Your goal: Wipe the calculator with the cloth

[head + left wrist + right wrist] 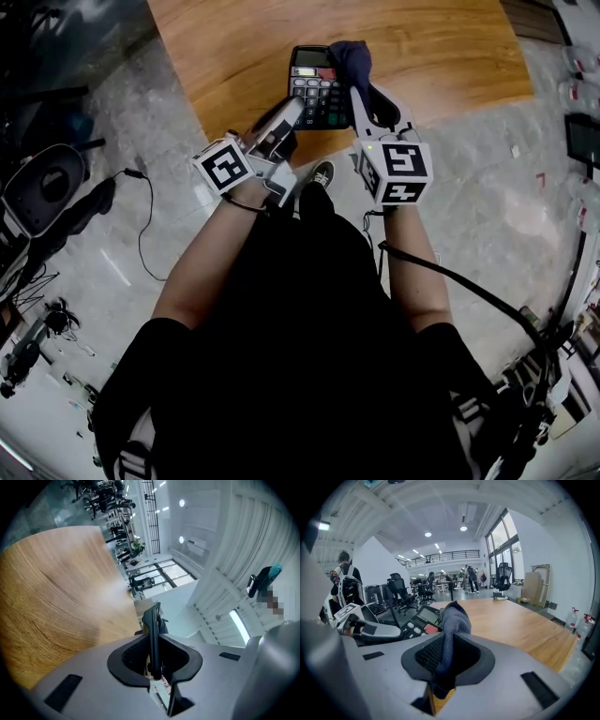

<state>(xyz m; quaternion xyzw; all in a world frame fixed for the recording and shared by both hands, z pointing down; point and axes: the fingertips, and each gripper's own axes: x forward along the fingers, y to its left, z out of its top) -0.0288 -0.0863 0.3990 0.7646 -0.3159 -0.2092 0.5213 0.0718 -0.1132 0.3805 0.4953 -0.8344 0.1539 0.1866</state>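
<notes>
Pinching the calculator by its near-left corner, the jaws of my left gripper held it over the near edge of the worktop. My right gripper had its jaws clamped on the dark blue cloth, bunched against the calculator's upper right side.

Corner of calculator beneath cloth

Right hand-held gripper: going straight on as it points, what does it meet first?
Probably the wooden table just right of the calculator; its cloth leads, depth unclear.
</notes>
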